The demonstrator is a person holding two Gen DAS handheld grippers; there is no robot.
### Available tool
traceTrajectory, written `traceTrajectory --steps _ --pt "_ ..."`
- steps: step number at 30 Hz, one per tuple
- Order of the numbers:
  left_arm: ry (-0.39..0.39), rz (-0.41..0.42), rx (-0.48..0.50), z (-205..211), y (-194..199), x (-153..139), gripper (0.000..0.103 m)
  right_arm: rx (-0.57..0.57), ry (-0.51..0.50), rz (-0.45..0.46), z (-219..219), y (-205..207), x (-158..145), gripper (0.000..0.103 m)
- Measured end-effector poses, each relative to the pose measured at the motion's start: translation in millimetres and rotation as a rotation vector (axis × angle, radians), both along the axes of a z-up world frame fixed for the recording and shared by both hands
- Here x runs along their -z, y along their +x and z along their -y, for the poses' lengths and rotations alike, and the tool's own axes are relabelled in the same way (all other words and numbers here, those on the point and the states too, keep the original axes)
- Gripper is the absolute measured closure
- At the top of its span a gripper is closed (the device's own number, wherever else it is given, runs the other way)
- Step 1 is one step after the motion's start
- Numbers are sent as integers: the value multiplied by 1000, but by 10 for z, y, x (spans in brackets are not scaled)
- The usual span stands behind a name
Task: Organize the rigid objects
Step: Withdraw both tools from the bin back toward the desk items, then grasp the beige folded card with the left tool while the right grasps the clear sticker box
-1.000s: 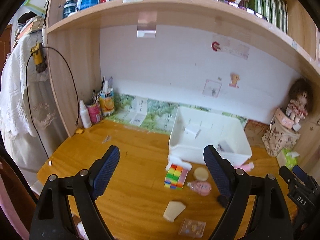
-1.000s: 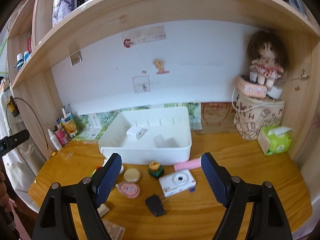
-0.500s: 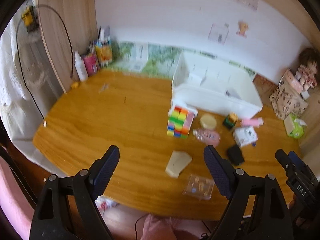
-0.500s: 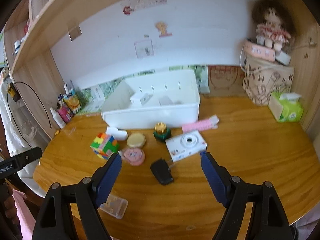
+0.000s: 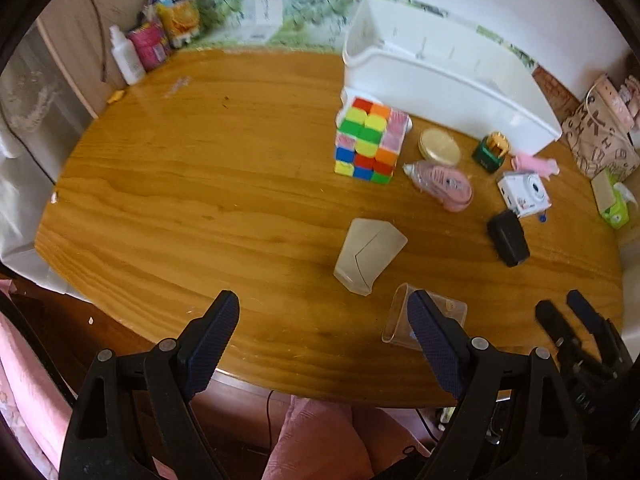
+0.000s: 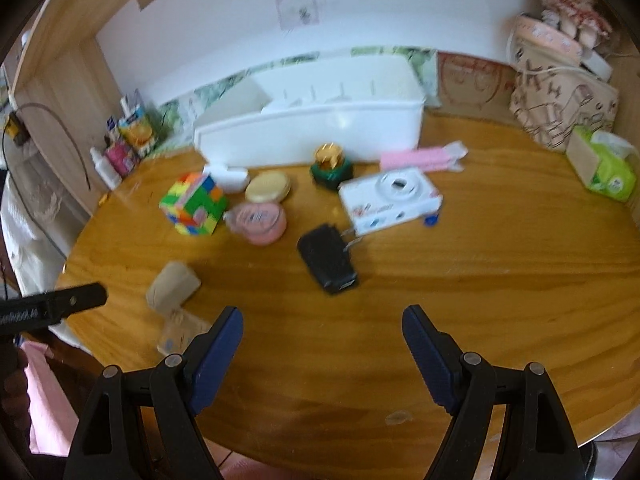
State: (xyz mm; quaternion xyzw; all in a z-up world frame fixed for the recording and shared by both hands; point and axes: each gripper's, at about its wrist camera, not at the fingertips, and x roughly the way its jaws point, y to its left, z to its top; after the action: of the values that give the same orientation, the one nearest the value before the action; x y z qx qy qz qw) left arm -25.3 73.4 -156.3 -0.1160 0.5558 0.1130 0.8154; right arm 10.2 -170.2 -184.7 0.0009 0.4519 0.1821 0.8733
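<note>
Cube [image 5: 370, 141] — multicoloured, scrambled, upright.

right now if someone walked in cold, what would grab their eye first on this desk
Probably the multicoloured puzzle cube, the brightest thing on the wooden desk, standing just in front of the long white plastic bin at the back. Beside it lies a loose scatter: a round gold tin, a white compact camera and a black plug adapter. Both the left gripper and right gripper hang open over the near edge, holding nothing.
</note>
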Motion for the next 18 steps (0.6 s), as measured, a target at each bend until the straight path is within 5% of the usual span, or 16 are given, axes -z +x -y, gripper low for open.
traceTrajectory --steps 18 --pt "-88 -133 127 20 662 420 15 -368 7 -27 -719 -94 199 21"
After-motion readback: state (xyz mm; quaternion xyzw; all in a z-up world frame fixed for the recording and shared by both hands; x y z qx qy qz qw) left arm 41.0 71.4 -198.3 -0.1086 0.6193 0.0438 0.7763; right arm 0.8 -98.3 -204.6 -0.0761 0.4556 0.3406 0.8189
